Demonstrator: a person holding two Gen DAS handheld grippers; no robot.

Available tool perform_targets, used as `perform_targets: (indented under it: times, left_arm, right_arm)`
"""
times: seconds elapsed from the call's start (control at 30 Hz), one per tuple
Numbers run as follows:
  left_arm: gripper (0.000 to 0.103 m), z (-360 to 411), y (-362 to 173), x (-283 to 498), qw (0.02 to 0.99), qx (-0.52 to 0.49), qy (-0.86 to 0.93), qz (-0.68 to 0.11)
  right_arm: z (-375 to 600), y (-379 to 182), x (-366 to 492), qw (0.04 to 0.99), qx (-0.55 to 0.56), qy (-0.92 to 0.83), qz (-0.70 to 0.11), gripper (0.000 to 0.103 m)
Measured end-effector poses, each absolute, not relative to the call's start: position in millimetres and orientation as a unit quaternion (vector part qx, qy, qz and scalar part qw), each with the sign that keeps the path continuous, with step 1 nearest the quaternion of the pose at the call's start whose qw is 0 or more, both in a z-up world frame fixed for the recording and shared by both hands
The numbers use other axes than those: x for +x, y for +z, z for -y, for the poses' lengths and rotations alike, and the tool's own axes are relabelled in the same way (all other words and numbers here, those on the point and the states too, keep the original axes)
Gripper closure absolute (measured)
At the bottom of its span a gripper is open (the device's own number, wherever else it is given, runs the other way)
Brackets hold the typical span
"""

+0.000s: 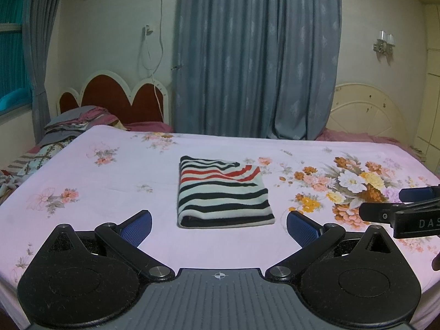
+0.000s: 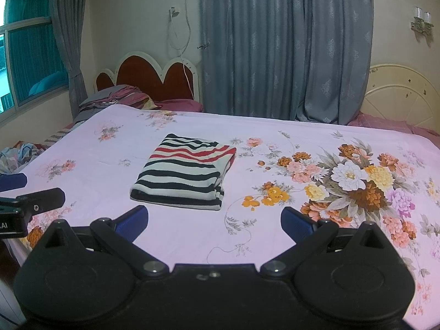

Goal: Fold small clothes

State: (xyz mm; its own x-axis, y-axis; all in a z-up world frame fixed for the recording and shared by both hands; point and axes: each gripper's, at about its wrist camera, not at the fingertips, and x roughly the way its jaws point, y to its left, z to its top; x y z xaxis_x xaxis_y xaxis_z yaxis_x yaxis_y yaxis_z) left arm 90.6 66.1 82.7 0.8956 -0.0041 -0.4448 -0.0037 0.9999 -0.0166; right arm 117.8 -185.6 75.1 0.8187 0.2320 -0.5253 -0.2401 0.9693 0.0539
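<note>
A striped garment (image 1: 224, 192), white with black and red stripes, lies folded into a neat rectangle on the pink floral bed sheet (image 1: 110, 181). It also shows in the right wrist view (image 2: 185, 172). My left gripper (image 1: 219, 227) is open and empty, just short of the garment's near edge. My right gripper (image 2: 214, 221) is open and empty, a little to the right of the garment's near edge. The right gripper's fingers (image 1: 385, 211) show at the right edge of the left wrist view. The left gripper's fingers (image 2: 35, 199) show at the left edge of the right wrist view.
A pile of bedding (image 1: 74, 126) lies at the far left by a red headboard (image 1: 115, 93). Grey curtains (image 1: 255, 55) hang behind the bed. A cream headboard (image 1: 365, 110) stands at the far right. A loose thread (image 2: 220, 250) lies on the sheet.
</note>
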Motion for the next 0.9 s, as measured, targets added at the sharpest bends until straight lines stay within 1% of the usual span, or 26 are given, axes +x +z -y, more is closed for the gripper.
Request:
perform_targets:
  times: [0.9]
  left_arm:
    - [0.0, -62.5, 77.0, 97.1, 0.975, 0.006, -0.004, -0.223]
  right_arm:
    - [195.6, 74.0, 128.9, 0.951, -0.015, 0.145, -0.274, 0.001]
